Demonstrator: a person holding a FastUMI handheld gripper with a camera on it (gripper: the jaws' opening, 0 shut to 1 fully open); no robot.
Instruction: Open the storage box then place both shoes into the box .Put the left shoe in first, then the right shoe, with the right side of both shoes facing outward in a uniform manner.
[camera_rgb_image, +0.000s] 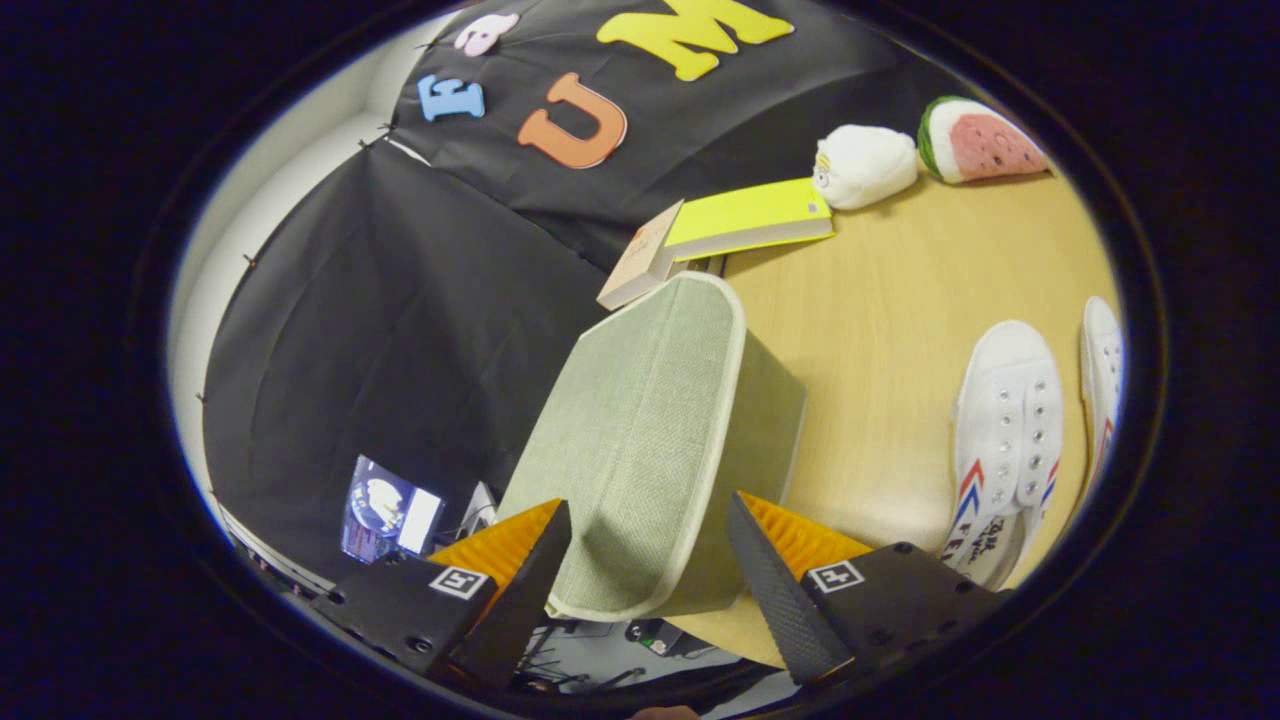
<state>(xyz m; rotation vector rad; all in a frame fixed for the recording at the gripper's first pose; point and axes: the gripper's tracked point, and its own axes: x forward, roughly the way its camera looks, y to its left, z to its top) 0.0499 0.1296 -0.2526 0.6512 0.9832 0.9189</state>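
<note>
Tongs (648, 555) wide open astride closed storage box (650, 440); both shoes (1005, 440) on table (880, 330).

Fisheye rides the tool (648, 560), tilted, close over storage box (650, 440); table (900, 300) perhaps beyond.

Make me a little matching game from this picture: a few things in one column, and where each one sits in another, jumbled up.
Things:
1. green fabric box
2. white shoes
3. yellow book
4. watermelon toy

Places:
A. against the black cloth wall, beside the white plush toy
B. on the wooden table, to the side of the box
C. between the fingers of the open claw
D. just beyond the box

Pairs: 1-C, 2-B, 3-D, 4-A
</note>
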